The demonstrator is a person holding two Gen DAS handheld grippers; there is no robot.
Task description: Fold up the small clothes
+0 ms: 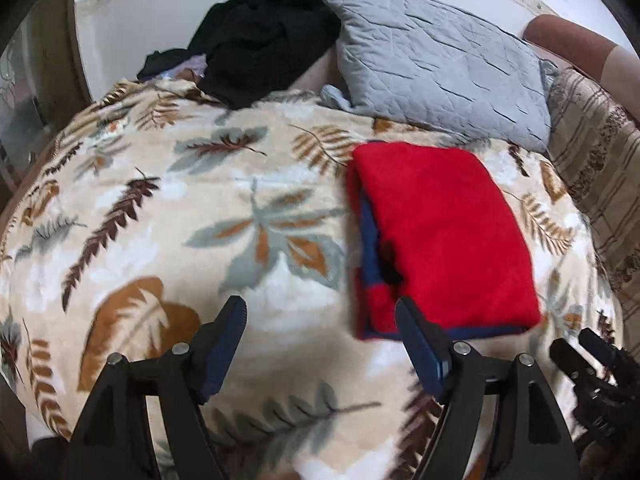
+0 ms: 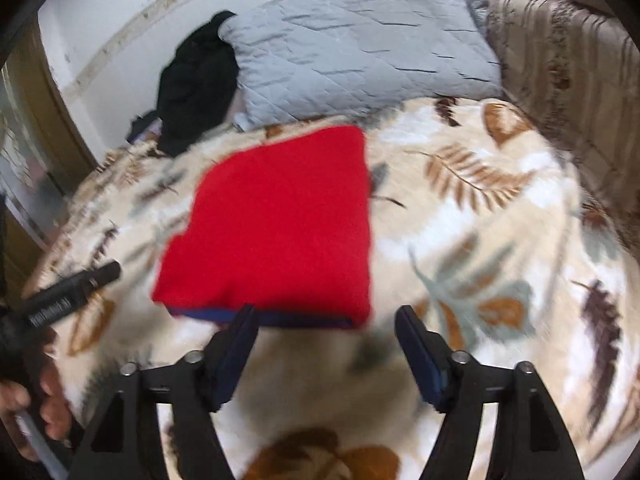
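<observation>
A small red garment with navy trim (image 1: 444, 236) lies folded into a rectangle on the leaf-patterned blanket (image 1: 200, 220). In the left wrist view my left gripper (image 1: 322, 306) is open and empty, just in front of the garment's near left corner. In the right wrist view the same red garment (image 2: 276, 228) lies ahead, and my right gripper (image 2: 326, 316) is open and empty, just in front of its near navy edge. The left gripper's body (image 2: 68, 296) shows at the left edge of the right wrist view.
A grey quilted pillow (image 1: 440, 60) and a black heap of clothing (image 1: 264, 36) lie at the far side by the white wall. A striped beige cover (image 1: 600, 184) lies to the right. The leaf-patterned blanket (image 2: 480, 220) spreads around the garment.
</observation>
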